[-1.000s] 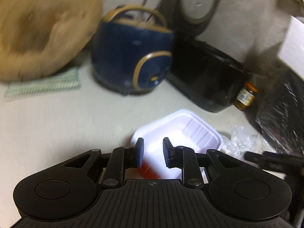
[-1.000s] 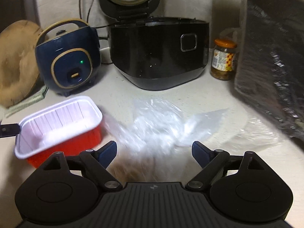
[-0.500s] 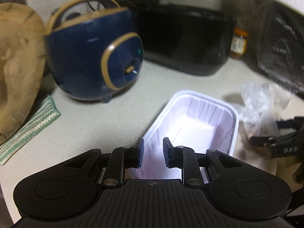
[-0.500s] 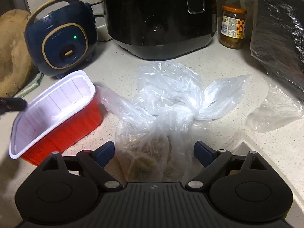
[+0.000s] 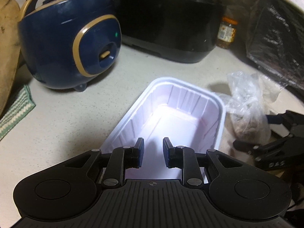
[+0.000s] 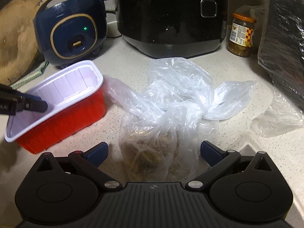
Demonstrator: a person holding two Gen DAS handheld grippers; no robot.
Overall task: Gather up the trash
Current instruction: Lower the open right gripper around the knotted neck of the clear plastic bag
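Right claw stood with jaws wide apart, 1 blue pad on either side of the knotted clear plastic bag. Pads did not touch the film. The bag sat on the speckled worktop directly ahead of the claw, brownish scraps visible through its lower half, knot and loose ears pointing away toward the black cooker. The jaws had just been opening, with the bag between them. Against the frame 1 second back, the bag filled far more of the right view and sat lower, between the pads rather than beyond them.

Left claw jaws stood a narrow gap apart. Its pads hung over the near end of the red tray with white lining, inside the rim. Whether the pads pinched the tray's near wall could not be told from either view. The tray lay on the worktop just left of the bag, near the blue rice cooker. Compared with 1 second earlier, the left view had rolled level and the tray's white interior showed along its whole length.

A 2nd loose clear bag lay on the worktop well right of the knotted one. A jar with orange lid stood beside the black cooker.
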